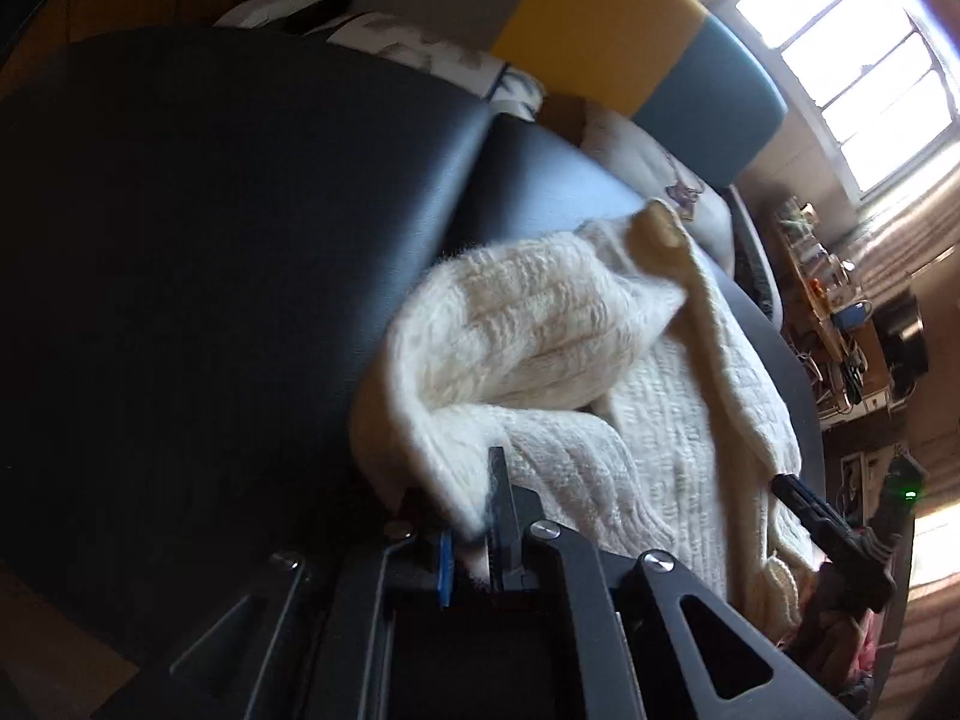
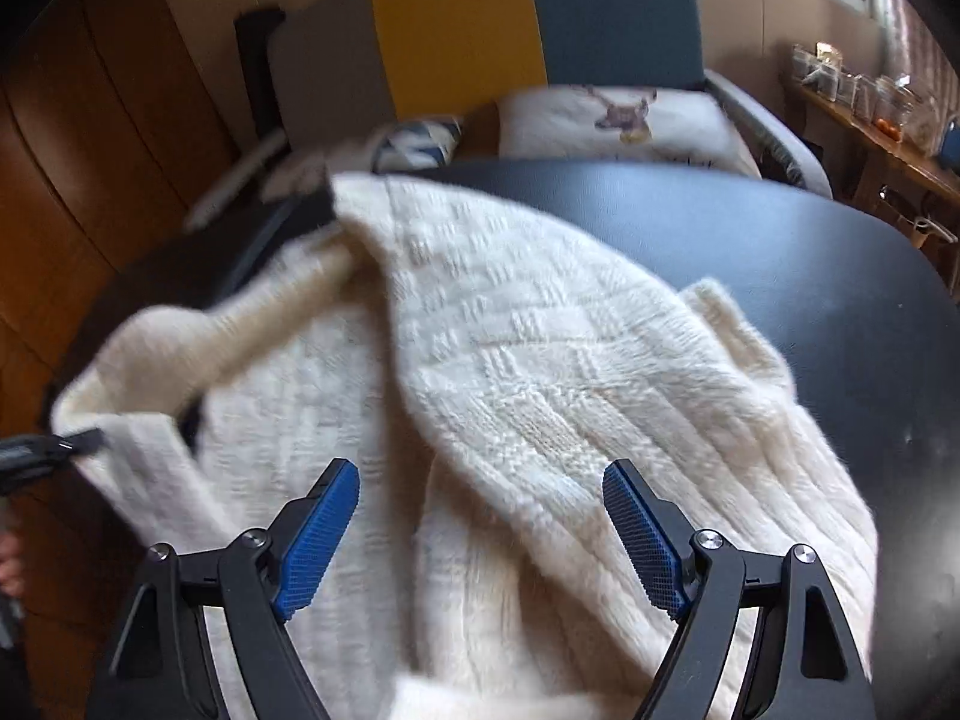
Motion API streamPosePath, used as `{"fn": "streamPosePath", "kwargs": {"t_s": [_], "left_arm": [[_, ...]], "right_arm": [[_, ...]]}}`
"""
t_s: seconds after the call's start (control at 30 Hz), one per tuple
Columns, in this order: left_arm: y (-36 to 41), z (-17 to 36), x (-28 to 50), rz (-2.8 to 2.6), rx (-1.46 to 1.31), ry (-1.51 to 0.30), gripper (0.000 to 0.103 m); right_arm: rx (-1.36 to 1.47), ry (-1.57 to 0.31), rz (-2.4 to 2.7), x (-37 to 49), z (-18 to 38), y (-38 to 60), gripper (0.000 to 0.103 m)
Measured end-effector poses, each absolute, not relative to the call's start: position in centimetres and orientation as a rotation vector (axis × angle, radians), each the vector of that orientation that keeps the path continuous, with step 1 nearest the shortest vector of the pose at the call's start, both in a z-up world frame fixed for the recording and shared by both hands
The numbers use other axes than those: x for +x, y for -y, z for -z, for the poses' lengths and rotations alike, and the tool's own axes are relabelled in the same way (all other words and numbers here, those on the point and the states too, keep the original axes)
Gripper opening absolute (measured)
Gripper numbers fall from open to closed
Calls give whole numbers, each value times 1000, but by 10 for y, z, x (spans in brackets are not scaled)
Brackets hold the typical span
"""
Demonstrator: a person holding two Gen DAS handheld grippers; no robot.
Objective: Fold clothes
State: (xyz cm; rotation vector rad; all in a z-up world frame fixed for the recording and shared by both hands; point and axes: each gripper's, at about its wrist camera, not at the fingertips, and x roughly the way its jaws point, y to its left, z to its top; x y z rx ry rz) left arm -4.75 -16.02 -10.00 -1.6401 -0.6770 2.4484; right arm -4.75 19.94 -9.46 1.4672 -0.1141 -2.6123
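A cream cable-knit sweater (image 1: 600, 372) lies bunched on a black table (image 1: 210, 240). In the left wrist view my left gripper (image 1: 462, 498) has its jaws close together, and a fold of the sweater's edge is pinched between them. The right wrist view shows the sweater (image 2: 540, 372) spread and rumpled under my right gripper (image 2: 480, 471). Its blue pads (image 2: 642, 534) stand wide apart above the knit with nothing pressed between them. The left gripper's tip (image 2: 72, 444) shows at that view's left edge, on the sweater's hem. The right gripper (image 1: 828, 528) shows at the sweater's right side.
Behind the table (image 2: 810, 276) stands a seat with a yellow and teal back (image 2: 540, 30) and printed cushions (image 2: 624, 120). A wooden shelf with jars (image 2: 870, 102) runs along the right under a bright window (image 1: 852, 72). Wooden panelling (image 2: 90, 150) is at the left.
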Motion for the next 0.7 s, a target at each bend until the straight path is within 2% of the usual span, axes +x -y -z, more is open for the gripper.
{"fn": "streamPosePath", "kwargs": {"t_s": [0.1,0.2,0.27,0.33,0.43,0.5,0.63,0.7], "left_arm": [[187,81,-43,-2485,-1627,747,14],[188,60,-20,-2500,-1480,817,14],[149,60,-16,-2412,-1454,724,16],[108,61,-12,-2318,-1431,626,16],[44,68,-10,-2177,-1414,494,16],[13,79,-10,-2112,-1428,437,16],[0,101,-10,-2085,-1476,322,17],[-3,128,-12,-2095,-1623,179,14]], "right_arm": [[1546,22,2626,-57,112,-195,85],[1562,-61,2620,-57,119,-192,85],[1558,-117,2624,-56,119,-189,81],[1537,-103,2640,-56,115,-191,51],[1525,-17,2646,-56,106,-201,34],[1515,33,2645,-56,101,-207,32],[1511,149,2596,-60,99,-210,32],[1505,238,2587,-63,99,-220,32]]}}
